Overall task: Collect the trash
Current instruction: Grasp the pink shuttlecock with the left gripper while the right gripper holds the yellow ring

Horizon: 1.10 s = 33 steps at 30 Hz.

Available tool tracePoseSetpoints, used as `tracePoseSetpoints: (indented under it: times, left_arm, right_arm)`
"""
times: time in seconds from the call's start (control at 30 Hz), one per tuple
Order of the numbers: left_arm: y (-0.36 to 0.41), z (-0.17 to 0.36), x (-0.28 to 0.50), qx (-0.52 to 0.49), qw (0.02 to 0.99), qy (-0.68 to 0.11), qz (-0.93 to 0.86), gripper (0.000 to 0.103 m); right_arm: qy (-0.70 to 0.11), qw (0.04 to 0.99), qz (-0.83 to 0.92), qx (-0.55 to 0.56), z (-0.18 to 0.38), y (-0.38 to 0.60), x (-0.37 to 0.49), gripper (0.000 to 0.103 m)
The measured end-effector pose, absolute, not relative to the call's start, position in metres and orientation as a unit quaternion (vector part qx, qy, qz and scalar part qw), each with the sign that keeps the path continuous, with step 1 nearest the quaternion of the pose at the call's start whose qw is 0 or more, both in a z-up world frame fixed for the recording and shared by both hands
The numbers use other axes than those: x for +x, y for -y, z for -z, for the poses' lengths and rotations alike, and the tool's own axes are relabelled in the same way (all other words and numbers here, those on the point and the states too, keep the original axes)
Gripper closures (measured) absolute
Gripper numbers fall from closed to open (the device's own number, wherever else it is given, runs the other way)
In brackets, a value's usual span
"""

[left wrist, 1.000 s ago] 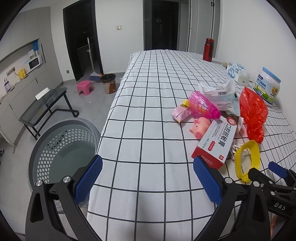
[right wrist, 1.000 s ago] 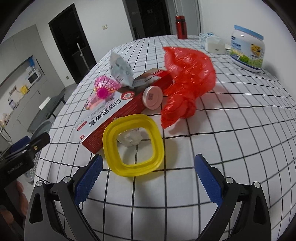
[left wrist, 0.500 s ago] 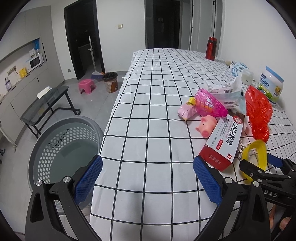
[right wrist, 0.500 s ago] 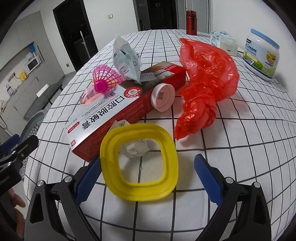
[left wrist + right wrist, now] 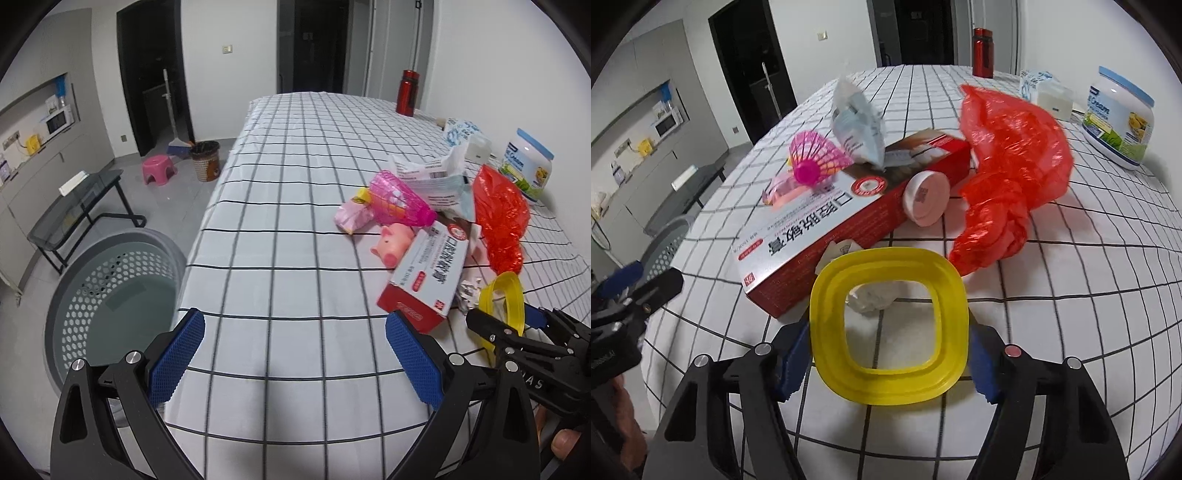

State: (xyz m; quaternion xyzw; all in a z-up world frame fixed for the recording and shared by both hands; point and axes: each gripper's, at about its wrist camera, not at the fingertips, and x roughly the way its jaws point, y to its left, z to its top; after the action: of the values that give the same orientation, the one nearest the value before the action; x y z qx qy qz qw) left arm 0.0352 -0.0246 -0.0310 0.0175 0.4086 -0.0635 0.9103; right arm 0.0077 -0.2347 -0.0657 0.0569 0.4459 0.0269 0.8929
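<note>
A yellow square ring (image 5: 888, 325) sits between the blue pads of my right gripper (image 5: 886, 354), which is shut on its two sides; in the left wrist view the ring (image 5: 504, 299) looks tilted up off the cloth. Behind it lie a crumpled paper scrap (image 5: 873, 299), a red and white box (image 5: 846, 221), a pink cap (image 5: 925, 197), a red plastic bag (image 5: 1008, 173), a pink shuttlecock (image 5: 814, 158) and a white pouch (image 5: 857, 122). My left gripper (image 5: 295, 354) is open and empty over the table's near edge, left of the box (image 5: 428, 275).
A grey perforated basket (image 5: 110, 299) stands on the floor left of the checked table (image 5: 295, 206). A pink pig toy (image 5: 391, 245), a cream jar (image 5: 1119, 114), a tissue pack (image 5: 1045, 90) and a red bottle (image 5: 982, 51) are on the table.
My right gripper moved forward around the yellow ring and closed on its sides. The ring now tilts up. My left gripper stayed open and drew back slightly.
</note>
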Motion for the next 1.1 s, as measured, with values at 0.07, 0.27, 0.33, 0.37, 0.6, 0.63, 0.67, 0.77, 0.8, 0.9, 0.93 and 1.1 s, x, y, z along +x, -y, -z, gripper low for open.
tracePoseSetpoints:
  times: [0.07,0.27,0.33,0.37,0.6,0.63,0.67,0.77,0.8,0.9,0.93,1.1]
  left_arm:
    - [0.029,0.031,0.036,0.02,0.909,-0.41,0.074,0.006]
    - [0.046,0.032,0.042,0.028,0.907,-0.409,0.094,0.006]
    - [0.053,0.031,0.046,0.031,0.909,-0.406,0.094,0.006]
    - [0.055,0.03,0.047,0.031,0.909,-0.404,0.094,0.006]
    - [0.069,0.019,0.07,0.016,0.918,-0.388,0.081,0.006]
    - [0.071,0.018,0.074,0.016,0.919,-0.386,0.078,0.006]
    - [0.073,0.017,0.078,0.015,0.92,-0.384,0.077,0.006]
    - [0.083,0.017,0.093,0.01,0.92,-0.384,0.073,0.006]
    - [0.085,0.018,0.096,0.01,0.92,-0.385,0.073,0.006]
    - [0.097,0.023,0.109,0.017,0.917,-0.391,0.071,0.006]
    - [0.102,0.024,0.113,0.02,0.917,-0.392,0.071,0.006]
    - [0.115,0.03,0.124,0.033,0.917,-0.391,0.071,0.007]
  right_arm:
    - [-0.438,0.896,-0.022,0.067,0.061,0.243,0.004,0.035]
    - [-0.424,0.901,-0.007,0.096,0.055,0.27,-0.013,0.035]
    - [-0.419,0.901,-0.006,0.108,0.055,0.279,-0.018,0.035]
    - [-0.418,0.902,-0.006,0.112,0.055,0.282,-0.02,0.035]
    - [-0.405,0.904,-0.008,0.135,0.057,0.296,-0.023,0.034]
    - [-0.403,0.905,-0.009,0.135,0.056,0.296,-0.023,0.034]
    - [-0.4,0.906,-0.011,0.134,0.056,0.296,-0.021,0.034]
    - [-0.393,0.91,-0.017,0.135,0.055,0.296,-0.016,0.034]
    - [-0.391,0.91,-0.019,0.138,0.055,0.297,-0.014,0.034]
    - [-0.388,0.91,-0.025,0.146,0.058,0.3,-0.011,0.034]
    - [-0.389,0.908,-0.028,0.151,0.06,0.302,-0.009,0.034]
    - [-0.386,0.905,-0.046,0.173,0.063,0.306,-0.009,0.034]
